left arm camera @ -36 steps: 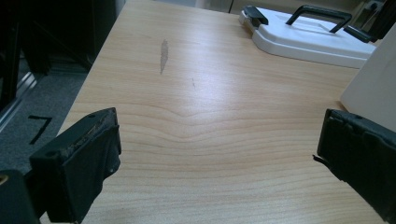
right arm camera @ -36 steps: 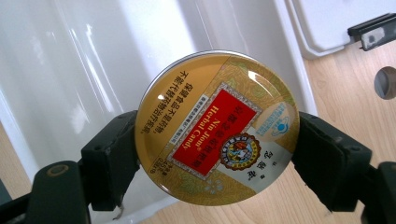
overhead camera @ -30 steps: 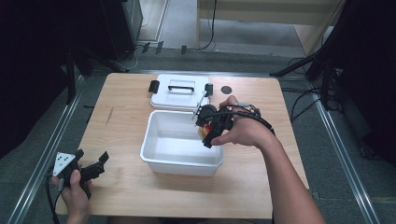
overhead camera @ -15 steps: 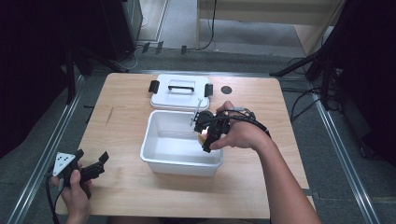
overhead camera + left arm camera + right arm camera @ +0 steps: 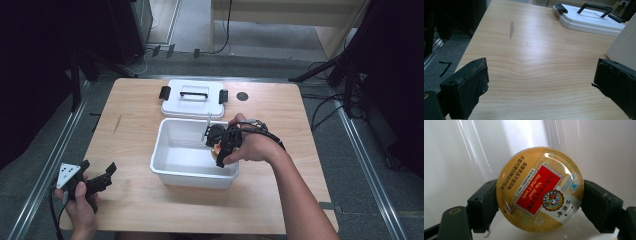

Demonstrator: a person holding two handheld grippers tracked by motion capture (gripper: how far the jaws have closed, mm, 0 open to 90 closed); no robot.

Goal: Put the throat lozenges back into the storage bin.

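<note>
Right gripper view, round candy tin [image 5: 539,189] pinched between jaws over white bin [image 5: 172,159], left gripper [image 5: 540,85] jaws spread

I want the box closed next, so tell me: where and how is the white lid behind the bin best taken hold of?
Judging by its shape, take the white lid by the black handle arching over its middle. The lid lies flat on the table behind the white bin, handle up, so come from above with the jaws straddling the bar. The open left gripper looks free for it; the right gripper holds a candy tin.
</note>
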